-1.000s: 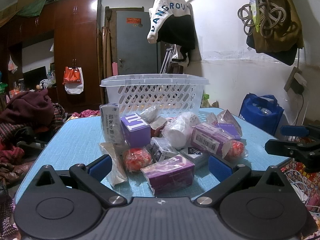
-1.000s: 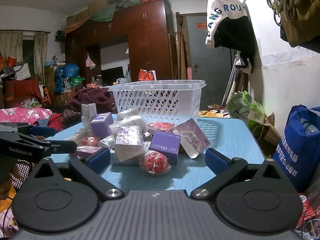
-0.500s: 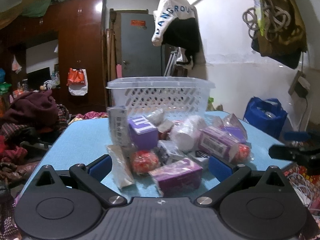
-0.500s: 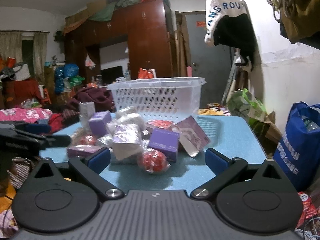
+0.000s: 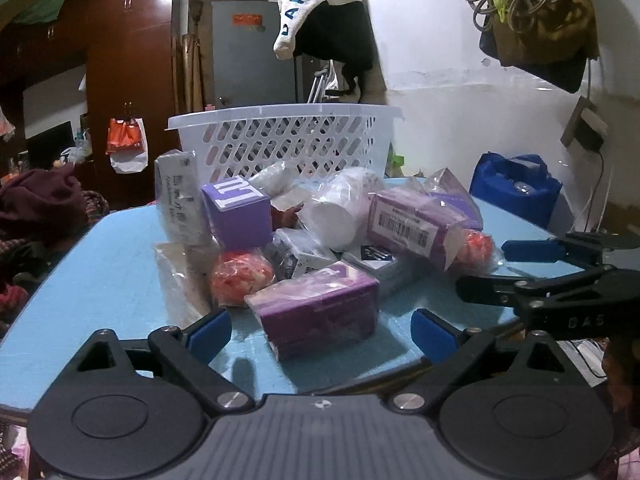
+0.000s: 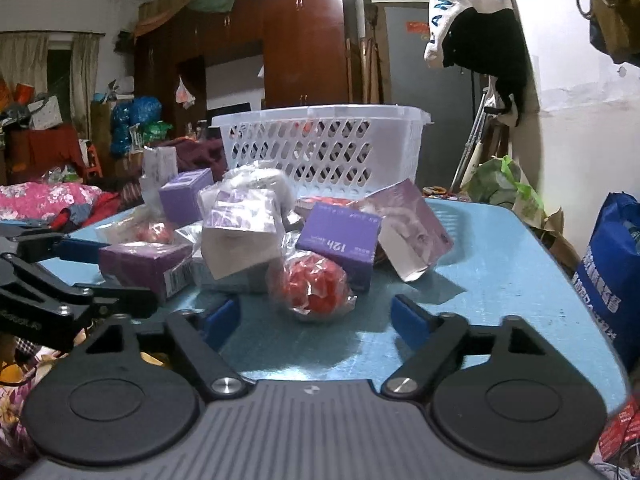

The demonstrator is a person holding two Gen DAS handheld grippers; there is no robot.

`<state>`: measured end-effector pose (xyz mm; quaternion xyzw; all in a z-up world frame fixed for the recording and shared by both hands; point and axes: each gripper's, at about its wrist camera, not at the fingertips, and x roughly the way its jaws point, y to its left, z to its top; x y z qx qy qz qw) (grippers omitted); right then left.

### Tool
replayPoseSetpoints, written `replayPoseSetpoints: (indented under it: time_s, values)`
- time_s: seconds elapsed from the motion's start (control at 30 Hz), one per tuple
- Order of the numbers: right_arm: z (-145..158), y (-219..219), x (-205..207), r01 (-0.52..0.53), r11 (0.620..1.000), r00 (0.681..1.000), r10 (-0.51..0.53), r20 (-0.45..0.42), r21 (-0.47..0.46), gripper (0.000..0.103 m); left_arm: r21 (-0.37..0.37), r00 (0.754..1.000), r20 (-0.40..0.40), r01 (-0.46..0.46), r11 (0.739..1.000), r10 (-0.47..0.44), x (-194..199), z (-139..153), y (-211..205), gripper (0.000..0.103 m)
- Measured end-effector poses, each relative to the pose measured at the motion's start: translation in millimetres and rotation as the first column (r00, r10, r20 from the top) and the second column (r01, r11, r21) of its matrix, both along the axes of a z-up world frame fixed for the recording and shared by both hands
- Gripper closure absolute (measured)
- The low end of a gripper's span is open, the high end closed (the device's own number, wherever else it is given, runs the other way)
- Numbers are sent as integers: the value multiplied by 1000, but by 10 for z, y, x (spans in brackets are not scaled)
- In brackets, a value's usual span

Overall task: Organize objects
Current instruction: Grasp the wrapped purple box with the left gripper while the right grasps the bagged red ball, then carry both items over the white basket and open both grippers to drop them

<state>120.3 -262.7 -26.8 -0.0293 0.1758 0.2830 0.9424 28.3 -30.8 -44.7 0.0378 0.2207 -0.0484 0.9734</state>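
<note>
Both my grippers have moved in closer to the pile since a second ago. My left gripper (image 5: 321, 330) stands wide open and empty, its blue pads either side of a purple box (image 5: 320, 312) wrapped in clear film, lying on the blue table (image 5: 100, 256). My right gripper (image 6: 316, 318) is equally wide open, holding nothing, with a red ball in crinkled plastic (image 6: 314, 286) just ahead between the fingers. Behind it lean a "12h" purple box (image 6: 340, 246) and a wrapped grey box (image 6: 240, 246). The white lattice basket (image 5: 286, 142) stands at the far side, behind the heap.
</note>
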Motion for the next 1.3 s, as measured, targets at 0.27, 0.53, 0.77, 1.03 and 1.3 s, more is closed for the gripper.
replayPoseSetpoints:
  time_s: [0.27, 0.53, 0.77, 1.03, 1.3]
  values:
    - [-29, 39, 48, 7, 1000, 1000, -7, 12, -9, 52, -32, 999, 29, -17, 999, 18, 97, -36, 57, 27]
    - [60, -238, -110, 62, 998, 997, -62, -36, -15, 53, -30, 996, 88, -27, 999, 30, -71, 92, 107, 27]
    - [248, -460, -145, 64, 996, 998, -62, -33, 68, 53, -87, 990, 136, -23, 996, 35, -72, 291, 263, 27]
    - [1241, -62, 655, 15, 997, 994, -23, 103, 80, 53, -116, 972, 234, 34, 993, -6, 621, 1175, 364, 27]
    - [1503, 704, 2270, 37, 994, 999, -38, -7, -100, 53, -88, 999, -5, -49, 995, 49, 2382, 1520, 504, 27]
